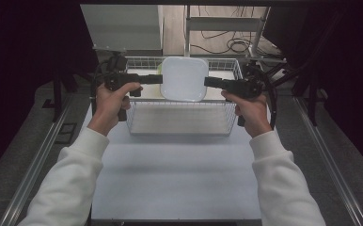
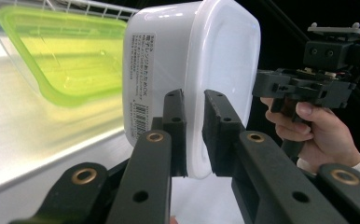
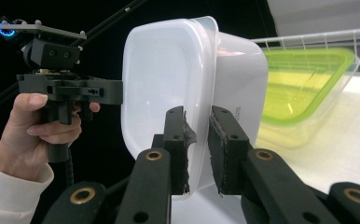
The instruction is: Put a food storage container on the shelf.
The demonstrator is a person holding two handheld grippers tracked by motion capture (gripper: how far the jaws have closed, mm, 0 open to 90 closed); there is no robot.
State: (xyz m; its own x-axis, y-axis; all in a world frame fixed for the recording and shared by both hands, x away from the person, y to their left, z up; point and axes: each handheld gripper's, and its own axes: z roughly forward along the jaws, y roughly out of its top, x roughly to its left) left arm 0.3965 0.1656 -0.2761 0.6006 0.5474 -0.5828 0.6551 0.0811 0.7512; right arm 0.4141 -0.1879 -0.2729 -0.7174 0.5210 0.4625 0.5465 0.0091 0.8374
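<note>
While it is held up above the wire basket, the white plastic container is gripped from both sides: its rim is pinched at one edge by the left claw and at the opposite edge by the right claw, each narrowed tightly onto the thin lip. In the high view the container is seen broad face toward the camera, over the far half of the basket, with the left claw meeting it from the left and the right claw from the right. A printed label is seen on its side wall in the left gripper view. Whether anything lies inside it cannot be told.

Behind it, a clear container with a green rim is seen lying tilted in the basket; nothing is visible inside it. The same green-rimmed container is shown beside the white one in the right gripper view, apart from it.

The basket is set on a pale surface, bordered by metal rails. Beyond it, a grey floor with loose black cables is seen, and dark curtains are hung at both sides.
</note>
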